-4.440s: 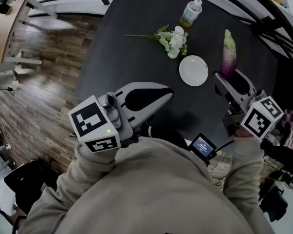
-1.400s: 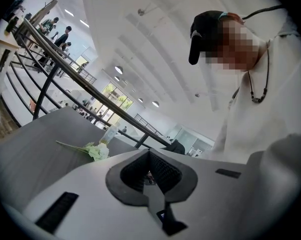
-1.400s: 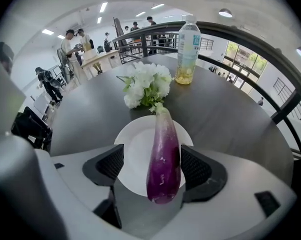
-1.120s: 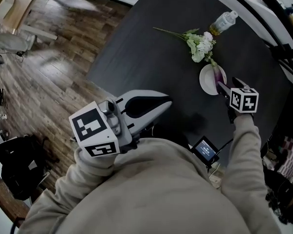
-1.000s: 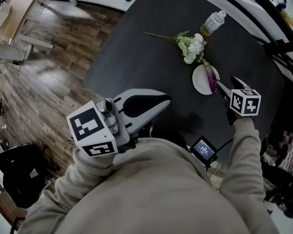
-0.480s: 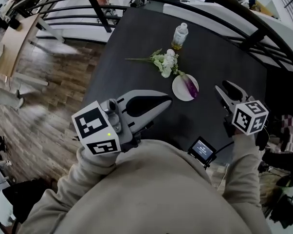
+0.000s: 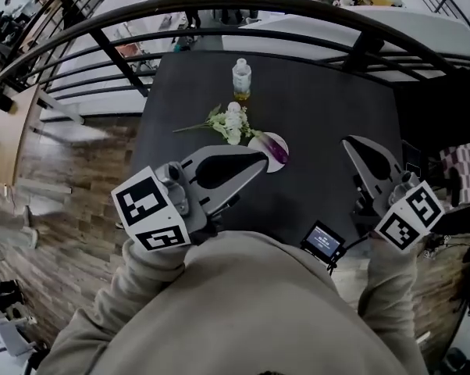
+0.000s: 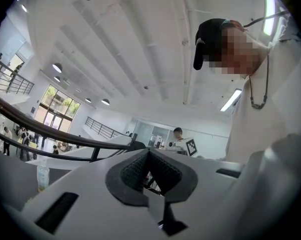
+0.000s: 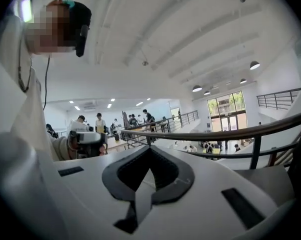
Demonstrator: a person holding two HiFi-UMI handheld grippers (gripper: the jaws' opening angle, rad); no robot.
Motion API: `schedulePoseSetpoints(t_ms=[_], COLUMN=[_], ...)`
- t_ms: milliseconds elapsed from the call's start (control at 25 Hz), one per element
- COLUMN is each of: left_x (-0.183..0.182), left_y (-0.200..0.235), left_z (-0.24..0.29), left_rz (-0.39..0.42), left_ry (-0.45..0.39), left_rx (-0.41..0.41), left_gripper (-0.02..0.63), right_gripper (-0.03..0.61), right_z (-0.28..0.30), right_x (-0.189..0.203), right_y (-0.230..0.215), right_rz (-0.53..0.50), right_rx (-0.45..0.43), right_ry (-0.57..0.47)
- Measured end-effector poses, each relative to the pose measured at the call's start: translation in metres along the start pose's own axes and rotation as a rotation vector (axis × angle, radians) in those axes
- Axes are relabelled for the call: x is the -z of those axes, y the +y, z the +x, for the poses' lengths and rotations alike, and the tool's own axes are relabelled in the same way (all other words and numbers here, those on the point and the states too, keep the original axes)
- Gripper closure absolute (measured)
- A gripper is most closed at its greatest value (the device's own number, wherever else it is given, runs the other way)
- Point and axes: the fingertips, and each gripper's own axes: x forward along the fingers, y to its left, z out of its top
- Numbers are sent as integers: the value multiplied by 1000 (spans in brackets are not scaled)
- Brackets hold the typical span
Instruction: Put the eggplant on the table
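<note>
In the head view, the eggplant (image 7: 277, 150) is seen lying across a white plate (image 7: 271, 163) on the dark table (image 7: 329, 108), just beside a bunch of flowers (image 7: 231, 123), with a bottle (image 7: 240, 79) further back. It is carried by the plate, not by the bare tabletop, and is touched by neither gripper, so the placing is judged done or nearly so. The left gripper (image 7: 260, 161) is held up over the near edge of the table, apparently kept out of the way as the idle hand. The right gripper (image 7: 352, 144) is held well clear of the plate.

In the left gripper view, the pads are seen pressed together with nothing between them; the bottle and a railing are framed beyond.

In the right gripper view, the jaws have just been closed fully on nothing. Only the railing and the hall are seen ahead, which suits a withdrawn hand.
</note>
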Motion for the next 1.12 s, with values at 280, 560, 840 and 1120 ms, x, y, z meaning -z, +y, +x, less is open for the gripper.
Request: schedulePoseSetpoints(t_ms=[280, 560, 840, 1120], left_x=[-5, -10, -8, -3], left_y=[-12, -19, -15, -9], left_z=[16, 22, 19, 15], left_rz=[19, 21, 4, -3], left_ry=[12, 3, 6, 2], left_rx=[68, 107, 113, 112], left_gripper=[607, 607, 607, 607], right_gripper=[565, 565, 565, 565], right_z=[-28, -26, -21, -12], right_x=[-32, -31, -25, -19], right_y=[32, 49, 50, 51], right_rz=[-56, -34, -19, -21], right_rx=[16, 1, 5, 2], right_ry=[-90, -65, -37, -26])
